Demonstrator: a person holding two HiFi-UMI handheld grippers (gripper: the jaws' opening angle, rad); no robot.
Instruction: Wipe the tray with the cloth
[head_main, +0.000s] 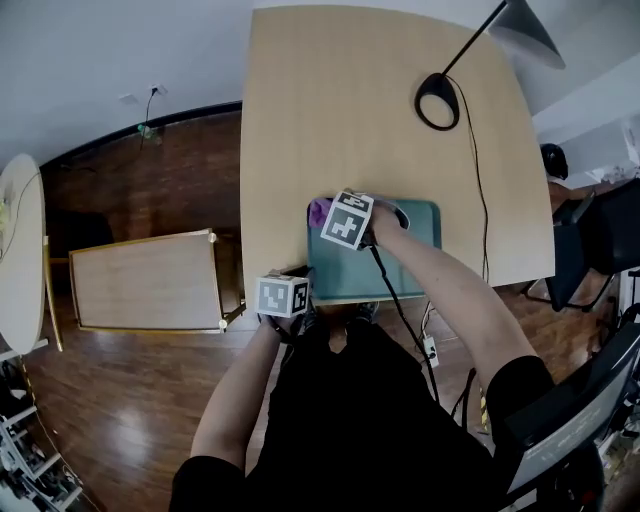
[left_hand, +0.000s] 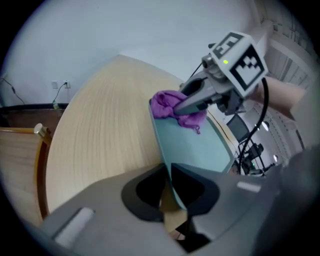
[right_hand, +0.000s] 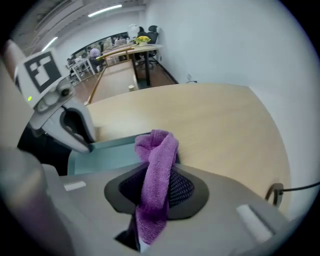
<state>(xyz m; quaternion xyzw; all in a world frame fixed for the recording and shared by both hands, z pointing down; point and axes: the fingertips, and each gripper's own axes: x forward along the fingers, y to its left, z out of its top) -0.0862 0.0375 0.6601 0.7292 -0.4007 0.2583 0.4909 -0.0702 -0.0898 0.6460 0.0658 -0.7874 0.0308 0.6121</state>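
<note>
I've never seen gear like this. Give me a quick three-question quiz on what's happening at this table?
1. True or false: the left gripper is clamped on the edge of the teal tray.
2. What does the right gripper hold? A) a sponge B) a purple cloth C) a brush
3. Fill in: the teal tray lies on a light wooden ____.

Key: 1 true; 2 B; 3 table.
</note>
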